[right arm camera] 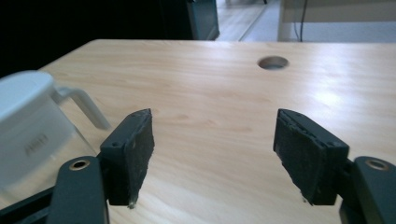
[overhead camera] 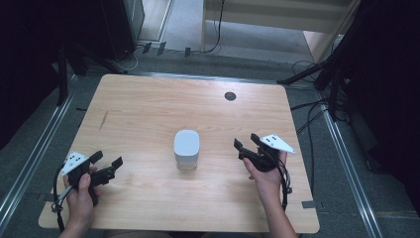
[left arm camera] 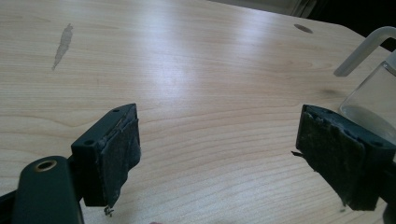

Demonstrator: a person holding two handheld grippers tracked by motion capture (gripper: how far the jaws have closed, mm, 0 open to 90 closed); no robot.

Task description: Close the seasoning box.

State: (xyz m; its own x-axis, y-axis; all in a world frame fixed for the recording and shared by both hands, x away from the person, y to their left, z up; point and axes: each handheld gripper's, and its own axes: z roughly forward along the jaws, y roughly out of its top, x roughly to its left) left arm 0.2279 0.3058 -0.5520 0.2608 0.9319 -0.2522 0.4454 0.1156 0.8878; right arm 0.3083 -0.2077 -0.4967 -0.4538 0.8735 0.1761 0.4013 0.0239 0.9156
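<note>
A clear jug with a white lid (overhead camera: 186,148) stands upright near the middle of the wooden table (overhead camera: 148,104). My left gripper (overhead camera: 106,167) rests low at the table's front left, jaws wide open and empty. In the left gripper view the jug (left arm camera: 373,98) shows at the right edge with its handle (left arm camera: 359,51) pointing up and away. My right gripper (overhead camera: 246,142) sits to the right of the jug, open and holding nothing. The right gripper view has the jug (right arm camera: 28,135) at the left, its handle (right arm camera: 84,106) toward the jaws.
A round cable hole (overhead camera: 230,96) lies in the table's far middle, also seen as a cable hole (right arm camera: 273,62) ahead of the right jaws. A dark streak (overhead camera: 103,120) marks the wood at the left. Cables and dark stands (overhead camera: 337,74) crowd the floor beyond the right edge.
</note>
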